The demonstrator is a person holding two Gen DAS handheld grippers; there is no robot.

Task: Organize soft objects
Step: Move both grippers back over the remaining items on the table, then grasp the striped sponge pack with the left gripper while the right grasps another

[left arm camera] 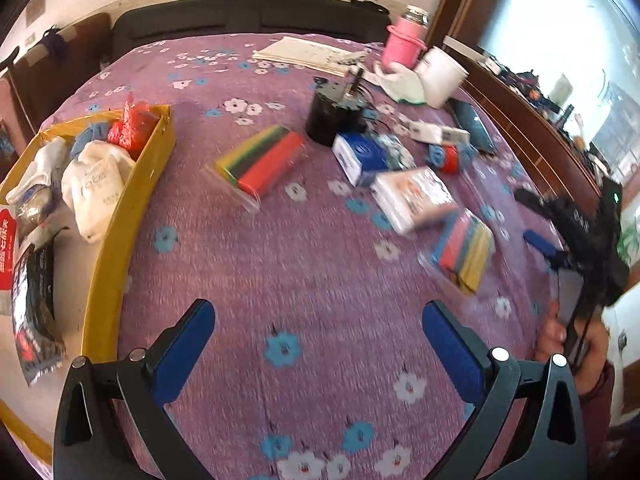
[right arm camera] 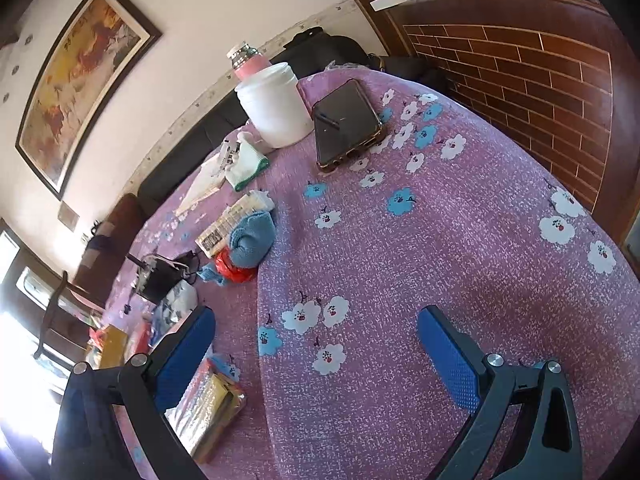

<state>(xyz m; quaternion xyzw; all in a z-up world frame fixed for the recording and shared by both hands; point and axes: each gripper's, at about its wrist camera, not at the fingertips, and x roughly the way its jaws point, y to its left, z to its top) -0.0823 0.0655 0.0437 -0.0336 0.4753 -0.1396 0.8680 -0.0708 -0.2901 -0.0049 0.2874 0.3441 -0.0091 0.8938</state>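
My left gripper (left arm camera: 318, 320) hangs open over bare purple flowered cloth, with nothing between its blue pads. To its left a yellow box (left arm camera: 120, 224) holds a white bag (left arm camera: 96, 188), a red bag (left arm camera: 132, 124) and dark packets. Ahead lie a striped sponge pack (left arm camera: 260, 164), a white tissue pack (left arm camera: 412, 196) and a second sponge pack (left arm camera: 464, 252). My right gripper (right arm camera: 316, 328) is also open and empty above the cloth. That second sponge pack (right arm camera: 208, 408) lies just under its left finger. A blue knitted piece (right arm camera: 254, 236) sits farther off.
A black canister (left arm camera: 332, 116), a blue-and-white pack (left arm camera: 360, 156), a pink bottle (left arm camera: 402, 44) and a white jar (right arm camera: 276, 106) stand at the far side. A phone (right arm camera: 346, 124) lies beside the jar. A brick-patterned wall (right arm camera: 540, 80) borders the table on the right.
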